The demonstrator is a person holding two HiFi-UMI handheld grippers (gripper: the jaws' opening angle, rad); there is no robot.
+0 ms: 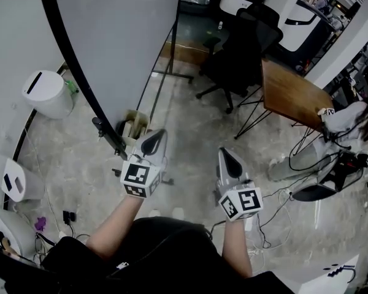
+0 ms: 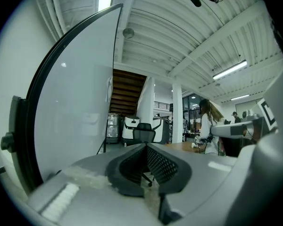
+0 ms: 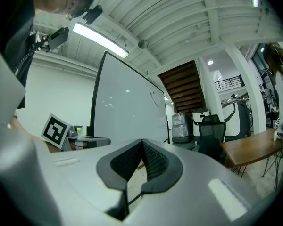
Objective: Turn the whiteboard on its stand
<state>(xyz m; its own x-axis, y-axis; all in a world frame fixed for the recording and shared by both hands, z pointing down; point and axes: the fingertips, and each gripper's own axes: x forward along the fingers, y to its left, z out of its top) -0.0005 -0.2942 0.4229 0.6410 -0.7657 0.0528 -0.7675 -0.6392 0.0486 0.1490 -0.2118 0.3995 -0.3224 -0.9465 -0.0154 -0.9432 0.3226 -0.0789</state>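
The whiteboard [image 1: 110, 41] is a large white panel in a black frame [image 1: 73, 60], standing at the left on a black stand with a clamp knob [image 1: 101, 125] at its side. My left gripper [image 1: 158, 133] points level, close beside the board's lower edge near the knob, with its jaws together and nothing between them. In the left gripper view the whiteboard [image 2: 75, 117] fills the left, with the left gripper [image 2: 145, 147] just to its right. My right gripper [image 1: 226, 152] hangs further right, apart from the board, jaws together and empty. The right gripper view shows the whiteboard [image 3: 127, 112] ahead at the left of the right gripper [image 3: 142, 142].
A white bin [image 1: 49, 94] stands left of the board. The stand's legs [image 1: 165, 72] reach across the floor. A black office chair [image 1: 242, 48] and a wooden table [image 1: 291, 94] stand at the back right, with a person [image 1: 349, 118] beside it. Cables [image 1: 294, 182] lie on the floor at the right.
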